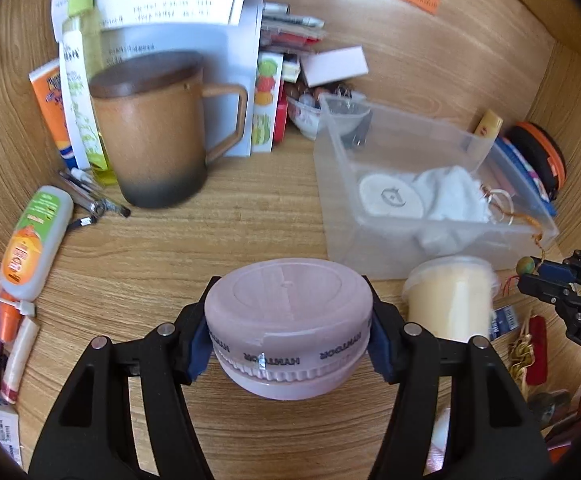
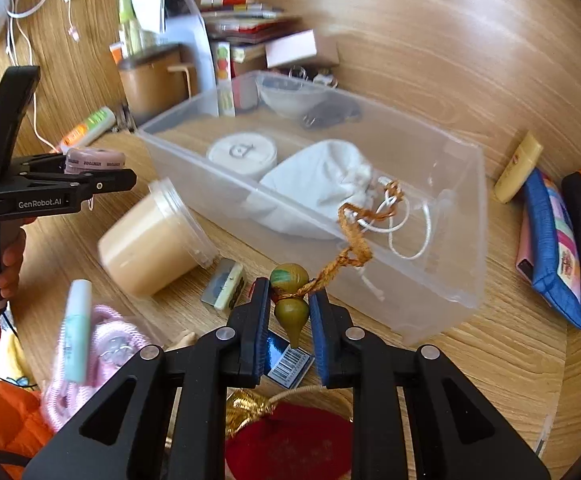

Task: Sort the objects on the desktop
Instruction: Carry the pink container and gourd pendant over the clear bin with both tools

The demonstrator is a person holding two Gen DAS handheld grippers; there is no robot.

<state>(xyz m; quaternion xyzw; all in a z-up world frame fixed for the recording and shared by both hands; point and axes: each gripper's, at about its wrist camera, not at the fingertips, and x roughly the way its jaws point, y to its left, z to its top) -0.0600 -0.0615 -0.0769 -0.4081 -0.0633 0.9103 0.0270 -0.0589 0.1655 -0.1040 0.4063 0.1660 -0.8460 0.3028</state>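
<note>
Gourd charm [image 2: 290, 304] hangs tip-down between right gripper [image 2: 289, 320] fingers.

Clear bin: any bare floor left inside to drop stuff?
Clear bin: bare floor along its right side, beside the white pouch, and behind it toward the small bowl. The left side holds the round white tin. Desk left of the bin, by the cream jar, is crowded.
</note>
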